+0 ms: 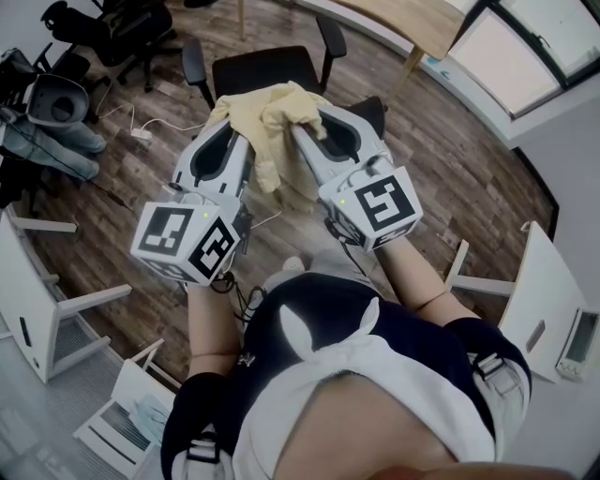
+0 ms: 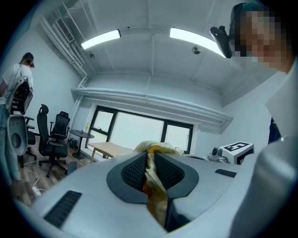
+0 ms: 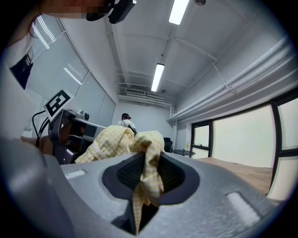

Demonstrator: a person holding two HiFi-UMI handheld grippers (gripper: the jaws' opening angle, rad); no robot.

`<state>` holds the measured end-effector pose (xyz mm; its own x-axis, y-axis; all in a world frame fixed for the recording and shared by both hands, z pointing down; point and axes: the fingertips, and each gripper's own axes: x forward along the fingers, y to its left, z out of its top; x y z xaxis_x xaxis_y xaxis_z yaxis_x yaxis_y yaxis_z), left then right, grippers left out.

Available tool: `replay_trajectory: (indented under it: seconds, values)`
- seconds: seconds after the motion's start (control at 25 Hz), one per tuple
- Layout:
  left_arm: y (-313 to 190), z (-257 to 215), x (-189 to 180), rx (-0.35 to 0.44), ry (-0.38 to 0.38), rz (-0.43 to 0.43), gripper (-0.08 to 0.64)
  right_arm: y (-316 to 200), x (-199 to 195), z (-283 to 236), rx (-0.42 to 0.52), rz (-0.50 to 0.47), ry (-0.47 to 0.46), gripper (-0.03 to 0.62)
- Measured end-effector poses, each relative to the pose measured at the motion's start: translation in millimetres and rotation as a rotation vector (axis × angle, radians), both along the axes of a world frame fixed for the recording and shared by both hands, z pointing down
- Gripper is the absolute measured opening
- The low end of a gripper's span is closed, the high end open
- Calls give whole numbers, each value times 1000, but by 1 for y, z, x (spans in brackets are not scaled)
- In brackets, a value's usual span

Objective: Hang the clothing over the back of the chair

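Observation:
A pale yellow checked garment (image 1: 267, 117) hangs in the air between my two grippers, above a black office chair (image 1: 262, 67) whose seat lies just beyond it. My left gripper (image 1: 236, 127) is shut on one bunch of the cloth (image 2: 151, 172), pinched between its dark ribbed pads (image 2: 135, 169). My right gripper (image 1: 302, 127) is shut on another bunch (image 3: 148, 158), which spills out over its pads (image 3: 170, 174). Both grippers point level, side by side. The chair's backrest (image 1: 373, 112) shows dark behind the right gripper.
More black office chairs (image 1: 112, 33) stand at the far left, near a seated person's jeans (image 1: 56, 141). A wooden table (image 1: 412, 23) is at the far right. White shelving (image 1: 37, 300) flanks me on the left, a white stand (image 1: 539, 291) on the right. The floor is wood planks.

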<state>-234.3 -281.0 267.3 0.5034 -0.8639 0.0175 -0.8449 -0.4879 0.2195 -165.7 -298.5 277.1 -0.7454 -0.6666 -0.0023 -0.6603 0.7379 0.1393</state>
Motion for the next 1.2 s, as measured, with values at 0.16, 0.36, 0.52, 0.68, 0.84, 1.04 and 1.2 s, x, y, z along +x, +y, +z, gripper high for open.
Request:
replay_trajectory:
  seconds: [0.16, 0.36, 0.52, 0.68, 0.84, 1.04, 1.2]
  values:
    - [-5, 7, -1, -10, 9, 3, 51, -5, 1, 7, -9, 10, 16, 83]
    - [-11, 15, -1, -22, 21, 9, 51, -13, 2, 16, -35, 33, 33, 84]
    - [-15, 20, -3, -29, 16, 14, 51, -20, 2, 21, -49, 54, 42, 84]
    - [-18, 28, -4, -42, 18, 16, 51, -27, 4, 30, -68, 84, 56, 86]
    - [-23, 37, -5, -59, 5, 22, 52, -35, 2, 39, -94, 112, 77, 86]
    - [-25, 48, -3, -81, -10, 32, 51, -42, 3, 51, -127, 140, 109, 86]
    - [-26, 57, -2, -99, -7, 37, 51, -45, 4, 59, -155, 154, 133, 86]
